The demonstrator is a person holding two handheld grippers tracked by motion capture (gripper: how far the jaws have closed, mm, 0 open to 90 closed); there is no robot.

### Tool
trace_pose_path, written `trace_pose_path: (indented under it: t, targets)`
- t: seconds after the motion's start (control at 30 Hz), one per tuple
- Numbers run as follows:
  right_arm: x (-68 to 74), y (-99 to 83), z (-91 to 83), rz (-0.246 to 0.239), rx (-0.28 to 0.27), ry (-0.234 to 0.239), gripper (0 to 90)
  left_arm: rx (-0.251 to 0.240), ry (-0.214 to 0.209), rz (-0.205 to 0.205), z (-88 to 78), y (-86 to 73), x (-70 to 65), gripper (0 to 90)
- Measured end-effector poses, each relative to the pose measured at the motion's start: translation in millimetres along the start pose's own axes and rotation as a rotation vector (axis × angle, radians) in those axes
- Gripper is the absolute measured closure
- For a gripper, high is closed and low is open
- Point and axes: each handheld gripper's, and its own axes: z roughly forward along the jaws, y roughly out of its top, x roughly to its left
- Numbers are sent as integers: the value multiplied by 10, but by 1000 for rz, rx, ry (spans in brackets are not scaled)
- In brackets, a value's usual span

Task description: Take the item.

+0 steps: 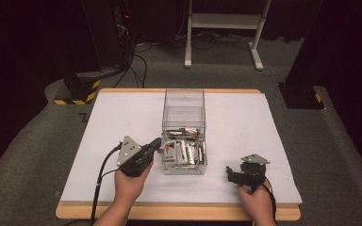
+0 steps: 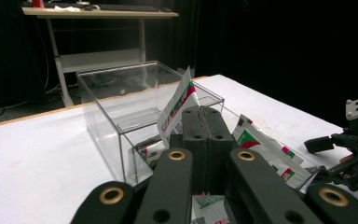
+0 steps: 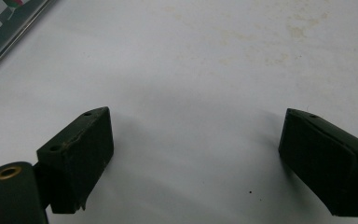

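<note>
- The left gripper (image 2: 207,122) has its jaws clenched on a white sachet (image 2: 179,100) with red and green print. The sachet stands up past the jaw tips, over the near compartment of the clear plastic box (image 1: 184,101).
- The sachet's long axis runs upward and leans away from the jaws, toward the box's inner divider — its free end points at the empty far compartment.
- The near compartment is crowded with more sachets (image 1: 185,151), lying flat and overlapping; the far one looks bare, so open room lies beyond the divider.
- The right gripper (image 1: 239,176) rests on the white tabletop (image 1: 245,117) with jaws spread wide and nothing between them — it sits to the right of the box, apart from it.
- The left hand is the nearer one; the box's thin upper rim is the edge to clear.
</note>
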Motion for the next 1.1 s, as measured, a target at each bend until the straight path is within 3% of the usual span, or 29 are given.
trace_pose_path:
  t: [1.1]
  targets:
    - [3,-2,-1,0,-1,-3,102,20,86,-23,-201,-100,381,897]
